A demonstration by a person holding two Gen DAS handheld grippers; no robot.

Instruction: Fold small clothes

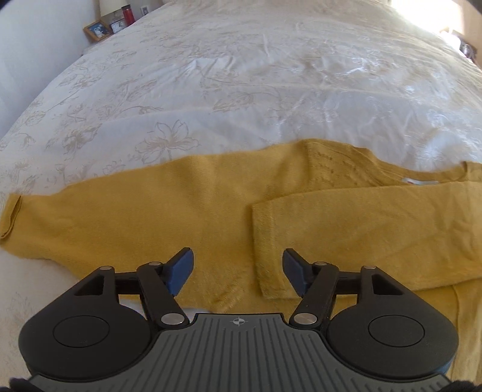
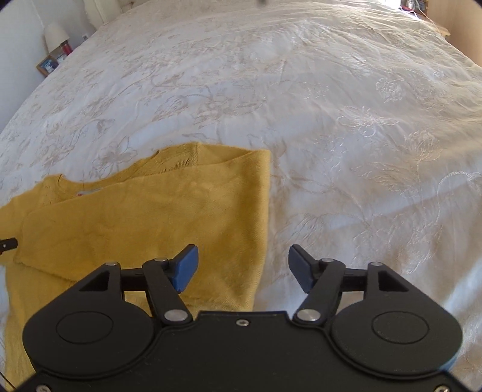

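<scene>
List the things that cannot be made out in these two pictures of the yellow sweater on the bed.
- Lower part of the yellow sweater: both views, hidden behind the gripper bodies.
- Neck label: left wrist view, too small to read.
- Framed picture on the bedside stand: too small to make out.
- Far right corner: washed out by glare.
- Left gripper: right wrist view, cut off by the edge.

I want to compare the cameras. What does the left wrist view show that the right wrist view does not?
Only the left wrist view shows the unfolded sleeve and the open left gripper. Only the right wrist view shows the sweater's folded side edge, the lamp and the open right gripper. Both show the yellow sweater, the folded-in sleeve and the bedspread.
</scene>
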